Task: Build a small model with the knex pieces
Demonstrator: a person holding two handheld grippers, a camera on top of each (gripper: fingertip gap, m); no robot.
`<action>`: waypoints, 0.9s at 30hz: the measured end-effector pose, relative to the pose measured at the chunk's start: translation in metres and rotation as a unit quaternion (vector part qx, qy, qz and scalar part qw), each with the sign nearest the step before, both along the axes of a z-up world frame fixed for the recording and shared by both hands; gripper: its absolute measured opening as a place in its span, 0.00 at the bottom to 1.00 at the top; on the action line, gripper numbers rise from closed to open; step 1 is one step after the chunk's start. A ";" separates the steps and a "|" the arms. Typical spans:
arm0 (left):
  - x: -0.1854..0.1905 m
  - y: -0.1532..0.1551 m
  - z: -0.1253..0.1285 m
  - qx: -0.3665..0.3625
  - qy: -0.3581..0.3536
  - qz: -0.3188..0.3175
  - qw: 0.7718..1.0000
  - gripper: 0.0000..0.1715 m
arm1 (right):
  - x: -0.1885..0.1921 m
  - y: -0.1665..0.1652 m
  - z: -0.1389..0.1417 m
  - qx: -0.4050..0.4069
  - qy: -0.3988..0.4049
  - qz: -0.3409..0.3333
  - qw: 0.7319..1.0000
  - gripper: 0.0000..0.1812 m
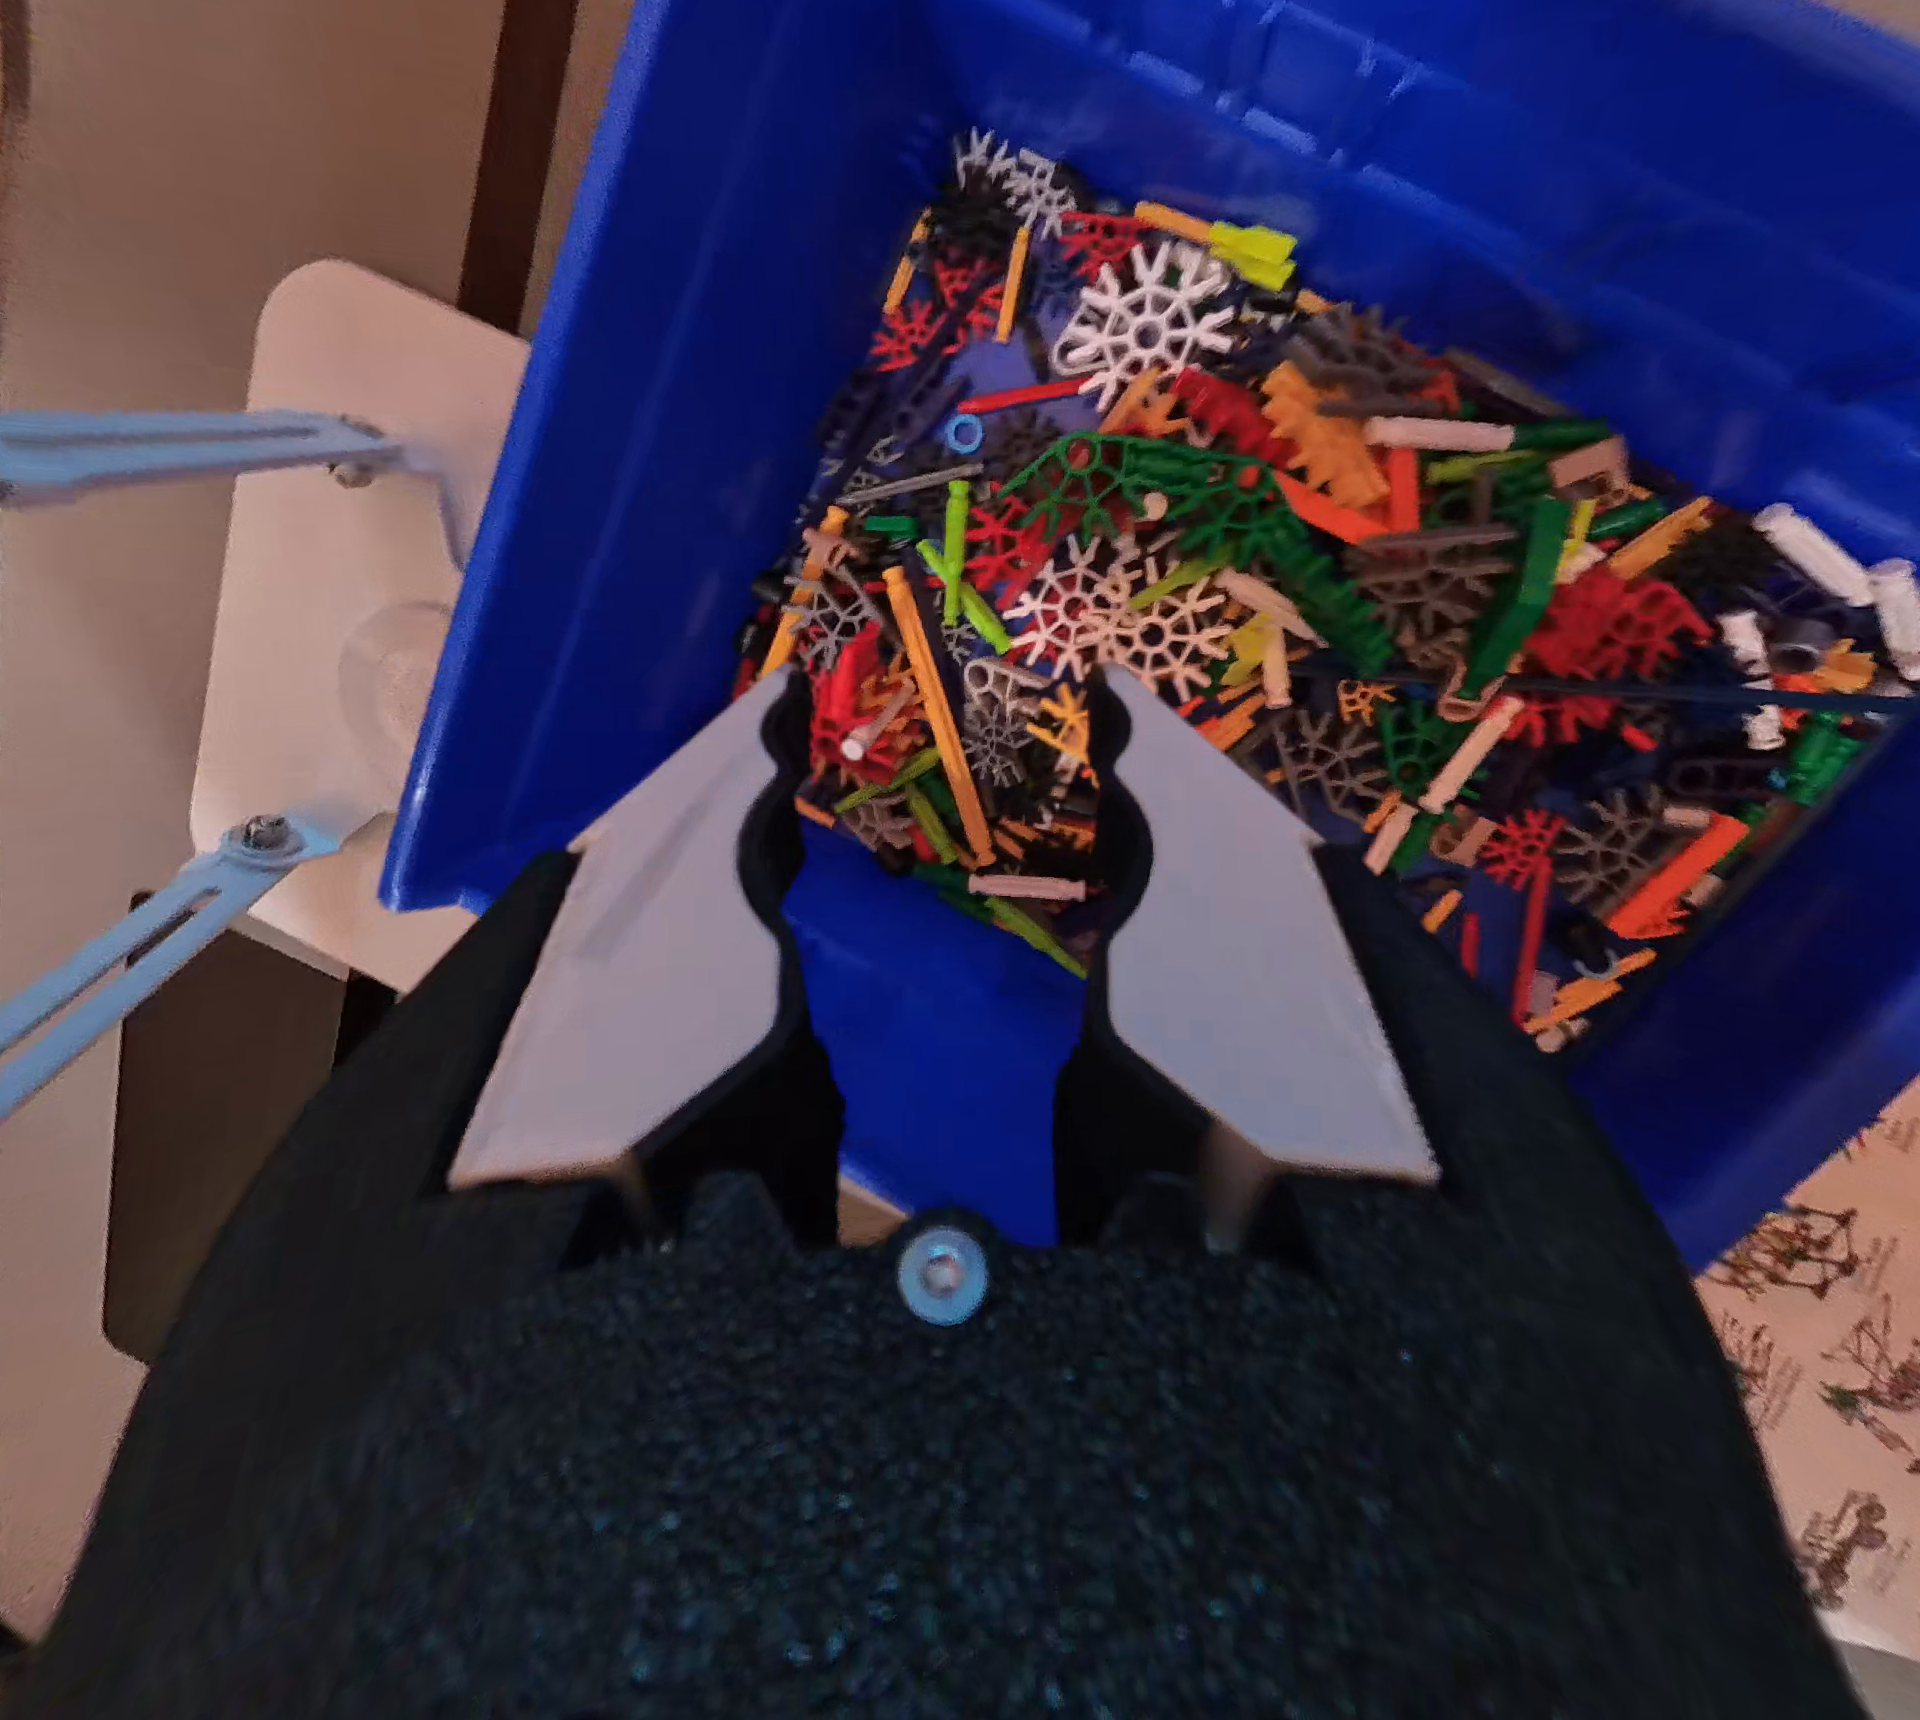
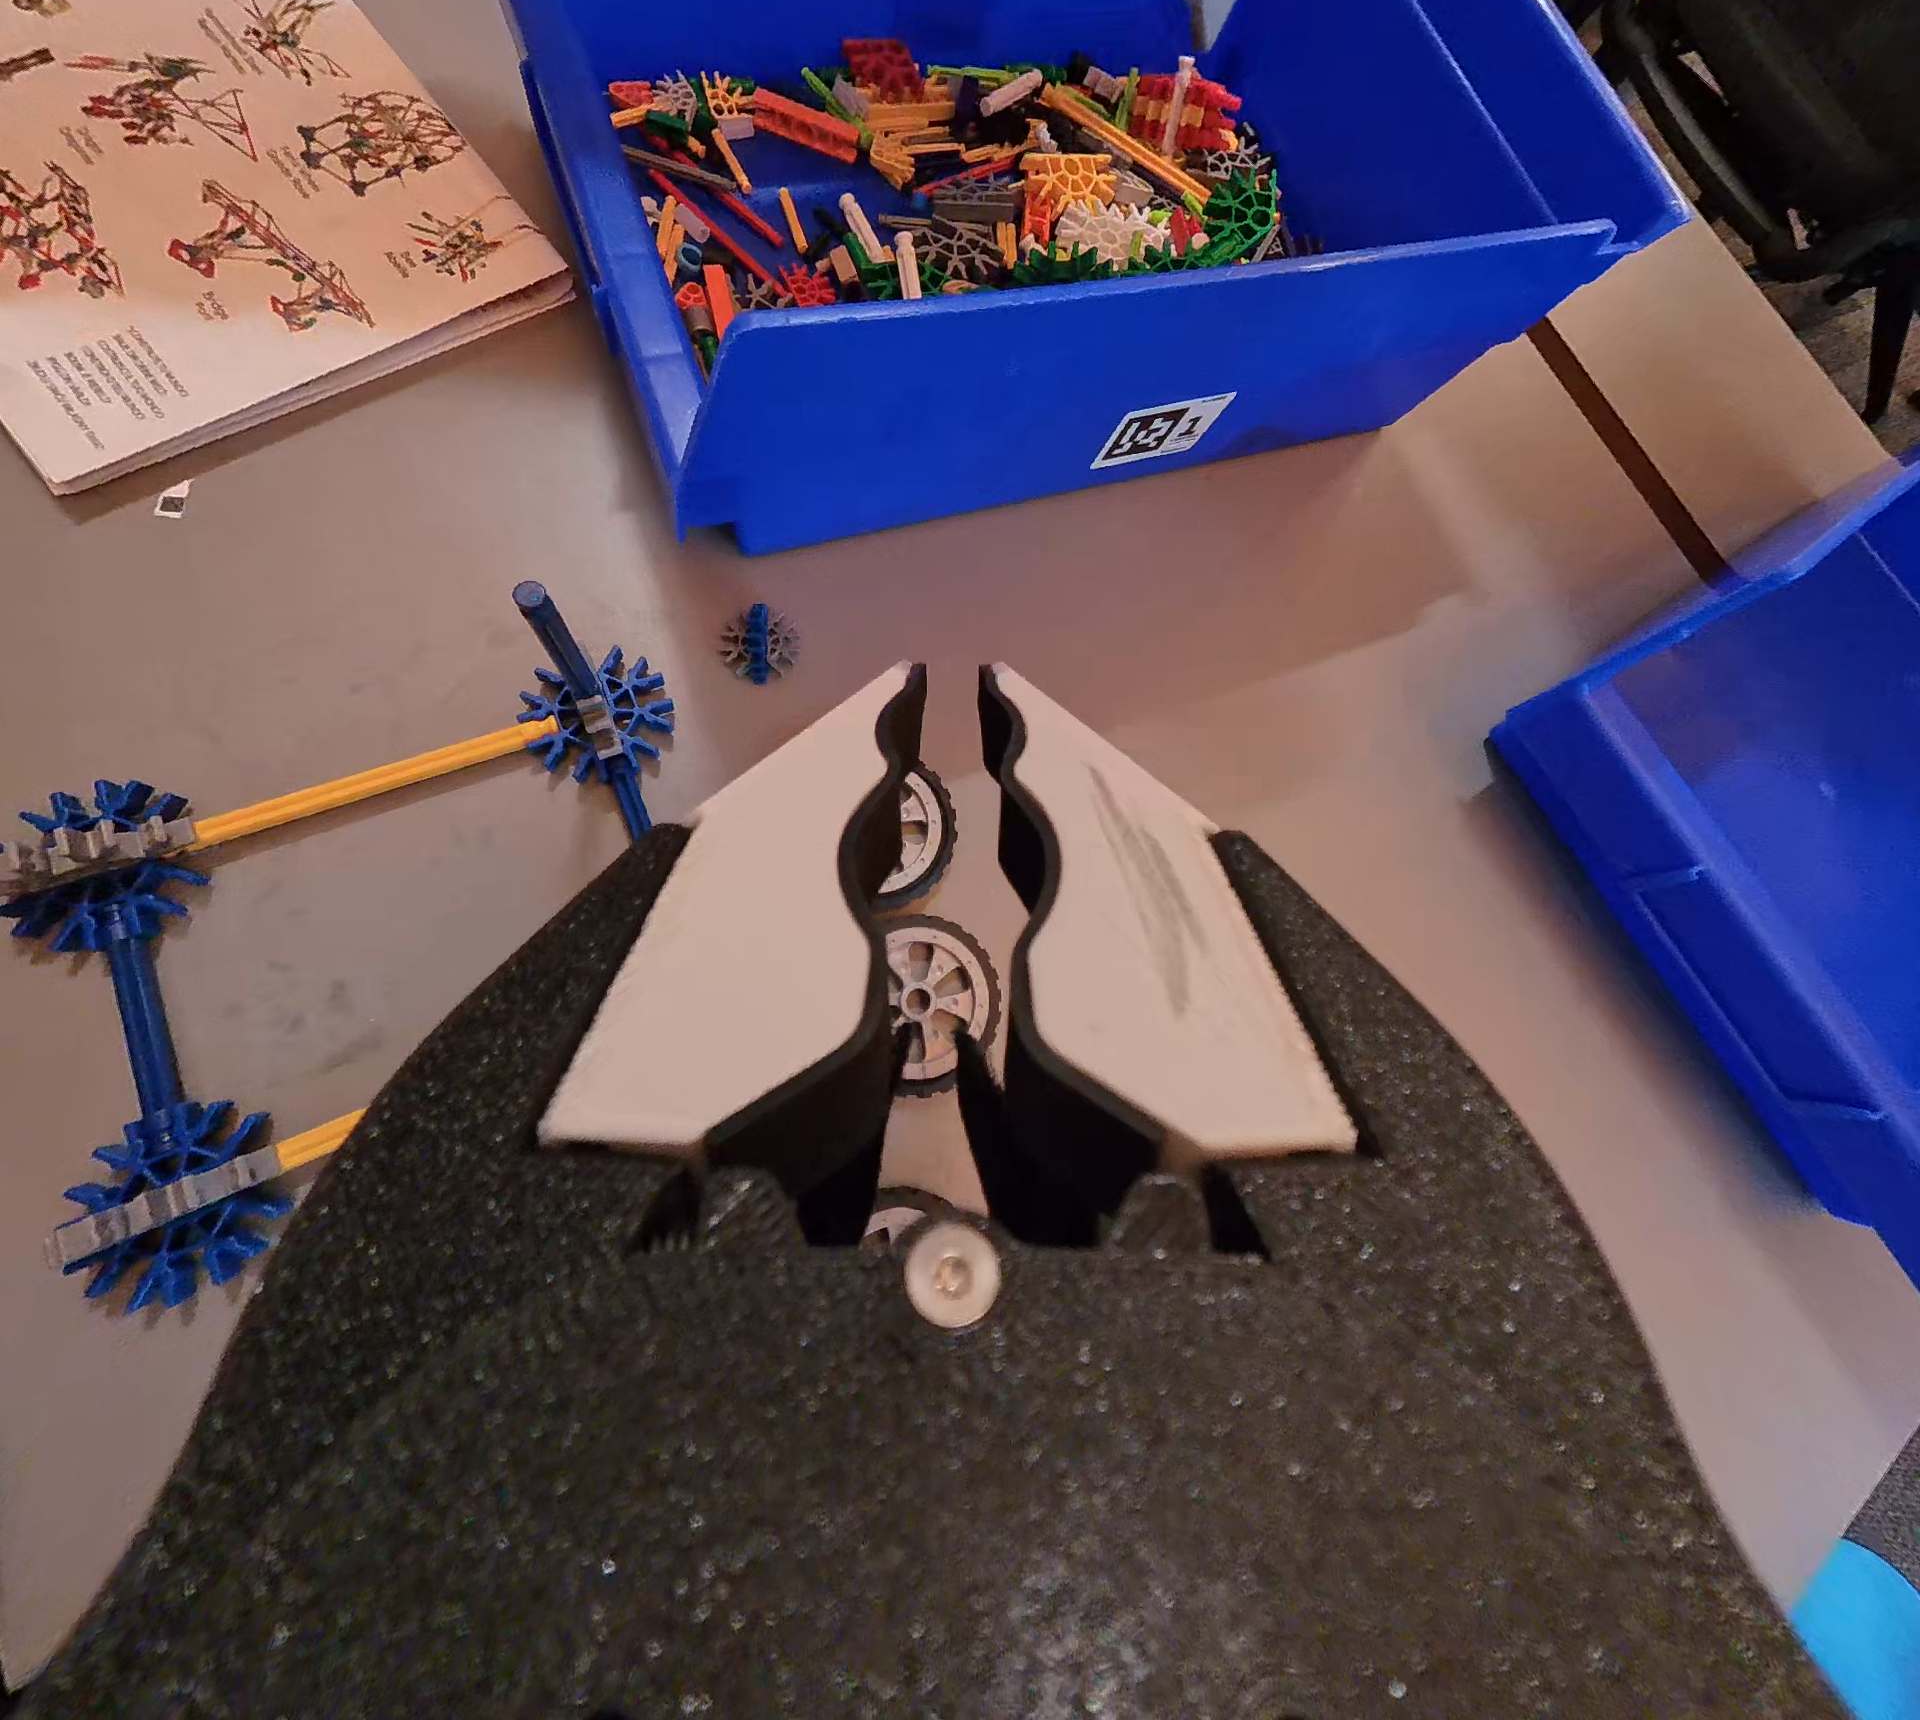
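Bin [image 2: 1039,413], blue plastic, sits on the grey surface [image 2: 1299,631]; a white sticker [image 2: 1162,430] with a black square code marks its near wall. Loose construction-toy rods and connectors [image 1: 1195,590] fill its floor.

Left gripper [image 1: 945,694] hangs over the bin's pile, fingers spread, nothing between them.

Right gripper [image 2: 951,683] hovers over the surface in front of the bin, fingers nearly together with a narrow gap, empty; small grey wheels [image 2: 940,995] lie beneath it.

Left of the right gripper lies a built frame [image 2: 343,787]: blue snowflake connectors joined by yellow rods running roughly left-right.

Printed booklet [image 2: 208,143] of model pictures lies left of the bin. A second blue bin [image 2: 1714,891] stands to the right.
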State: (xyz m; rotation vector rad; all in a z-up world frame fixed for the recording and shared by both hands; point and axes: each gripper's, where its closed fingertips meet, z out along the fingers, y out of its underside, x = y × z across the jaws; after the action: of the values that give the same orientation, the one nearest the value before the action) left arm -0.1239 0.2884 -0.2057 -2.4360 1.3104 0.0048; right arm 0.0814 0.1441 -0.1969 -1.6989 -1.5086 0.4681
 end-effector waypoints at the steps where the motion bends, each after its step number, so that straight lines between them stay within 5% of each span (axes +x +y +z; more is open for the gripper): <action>1: -0.002 -0.001 -0.004 -0.007 0.004 0.001 1.000 0.32 | 0.000 0.000 0.000 0.000 0.000 0.000 1.000 0.05; 27: -0.011 -0.022 -0.052 -0.108 0.121 -0.017 0.987 0.49 | -0.002 -0.002 -0.001 -0.001 0.000 0.004 1.000 0.05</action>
State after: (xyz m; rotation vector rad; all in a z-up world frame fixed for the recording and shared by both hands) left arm -0.1352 0.2661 -0.2581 -2.6620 1.5267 0.1632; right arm 0.0797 0.1419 -0.1977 -1.6949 -1.5169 0.4738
